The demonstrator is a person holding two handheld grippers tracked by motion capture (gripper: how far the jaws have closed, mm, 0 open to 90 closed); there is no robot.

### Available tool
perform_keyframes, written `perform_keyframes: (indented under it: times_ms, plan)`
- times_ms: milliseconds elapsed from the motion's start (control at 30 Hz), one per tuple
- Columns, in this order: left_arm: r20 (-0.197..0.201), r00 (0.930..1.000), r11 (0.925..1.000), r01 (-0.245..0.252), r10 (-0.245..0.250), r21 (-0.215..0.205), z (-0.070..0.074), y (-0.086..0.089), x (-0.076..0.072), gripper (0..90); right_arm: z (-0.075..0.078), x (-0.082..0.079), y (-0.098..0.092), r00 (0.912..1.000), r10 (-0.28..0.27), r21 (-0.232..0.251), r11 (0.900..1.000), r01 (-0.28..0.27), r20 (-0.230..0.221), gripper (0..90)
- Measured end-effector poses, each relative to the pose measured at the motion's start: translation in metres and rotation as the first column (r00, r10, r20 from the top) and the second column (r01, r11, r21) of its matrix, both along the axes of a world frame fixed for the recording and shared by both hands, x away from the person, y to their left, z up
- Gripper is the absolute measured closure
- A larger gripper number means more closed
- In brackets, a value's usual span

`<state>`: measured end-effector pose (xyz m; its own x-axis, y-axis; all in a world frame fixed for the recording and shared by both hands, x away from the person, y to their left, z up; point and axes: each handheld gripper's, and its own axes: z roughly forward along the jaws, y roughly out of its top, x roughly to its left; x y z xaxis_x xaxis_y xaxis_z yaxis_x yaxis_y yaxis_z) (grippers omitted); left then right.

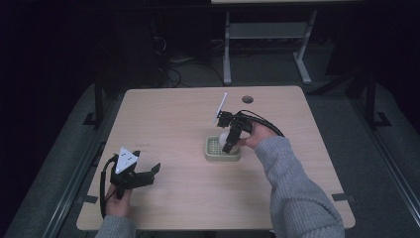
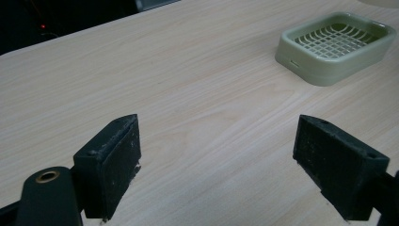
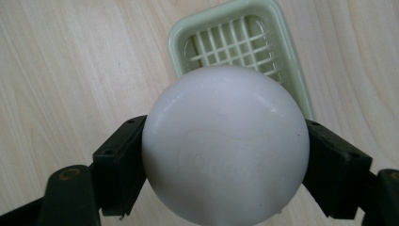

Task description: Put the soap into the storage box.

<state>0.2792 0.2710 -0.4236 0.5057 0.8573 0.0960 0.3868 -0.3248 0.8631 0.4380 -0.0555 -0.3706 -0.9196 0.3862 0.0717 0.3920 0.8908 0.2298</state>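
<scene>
Pale wood desk (image 1: 173, 119) stands in a dark room. Right claw (image 3: 226, 155) is clamped on a white soap bar (image 3: 226, 143), one jaw pressed to each side, held just above the green slotted soap dish (image 3: 235, 42) at mid-desk. Left claw (image 2: 216, 155) rests near the left front edge, jaws spread wide and empty, well apart from the dish.

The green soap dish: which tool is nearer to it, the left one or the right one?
Right. The right tool hangs just above the green soap dish, shut on a white soap bar. The left tool is open, far off near the table's front left corner.
</scene>
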Motion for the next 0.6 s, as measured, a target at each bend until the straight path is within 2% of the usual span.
perform_keyframes:
  times_ms: [300,600]
  plan:
    - [0.002,1.0,1.0,0.003,-0.002,-0.001,0.0,-0.001,0.0,15.2,-0.01,0.007,0.008,0.9999,-0.004,-0.022,1.0,0.004,-0.009,22.2]
    - [0.003,1.0,1.0,0.003,-0.003,-0.001,0.0,-0.001,0.0,15.2,-0.018,0.013,0.016,1.0,-0.009,-0.045,0.999,0.009,0.003,22.2]
